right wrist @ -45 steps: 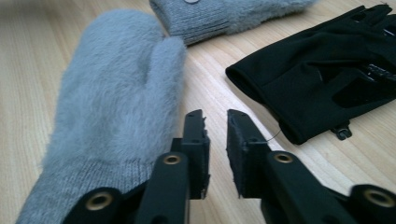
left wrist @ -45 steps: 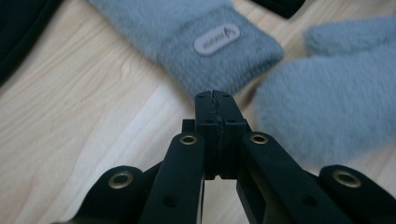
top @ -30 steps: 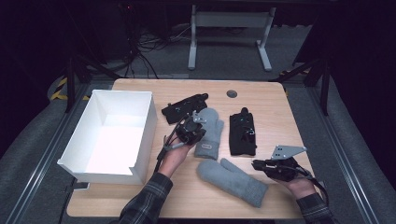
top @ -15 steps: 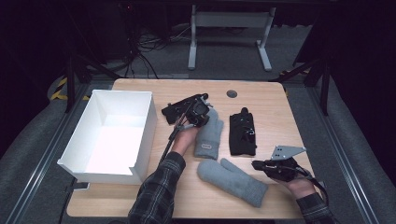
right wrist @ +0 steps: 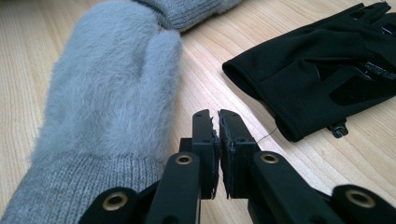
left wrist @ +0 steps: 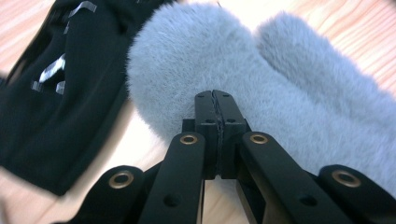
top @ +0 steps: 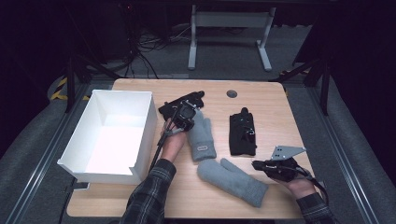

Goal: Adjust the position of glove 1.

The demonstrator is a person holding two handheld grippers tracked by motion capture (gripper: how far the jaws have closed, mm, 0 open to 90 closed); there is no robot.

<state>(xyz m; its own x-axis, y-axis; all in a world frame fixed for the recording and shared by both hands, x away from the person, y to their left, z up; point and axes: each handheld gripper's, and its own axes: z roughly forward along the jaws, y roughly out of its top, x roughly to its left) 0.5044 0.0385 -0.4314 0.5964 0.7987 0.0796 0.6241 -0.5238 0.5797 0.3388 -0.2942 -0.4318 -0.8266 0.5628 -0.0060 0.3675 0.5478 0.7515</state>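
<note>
The left gripper [left wrist: 215, 100] is seen with its jaws pressed together and nothing pinched between them; its tips are placed against the rounded fingertip end of the upper grey mitten [left wrist: 261, 79]. With the jaws in this state the fleece cannot be seized: a push from here is judged likely to slide the mitten across the wooden table [top: 275, 100] or to bunch it against the black glove [left wrist: 60, 88] lying just beside it, and a later grab may catch both. The jaws would have to be spread before any grip is attempted.

The right gripper [right wrist: 215, 119] is held low over bare table with its jaws all but closed and nothing between them, beside the thumb of the lower grey mitten [right wrist: 107, 88] and near the second black glove [right wrist: 322, 70]. A close at this spot is judged to miss the mitten.

In the high view, a white open box [top: 109, 135] is set at the left of the table, apart from the upper mitten. Its interior is seen to be empty.
</note>
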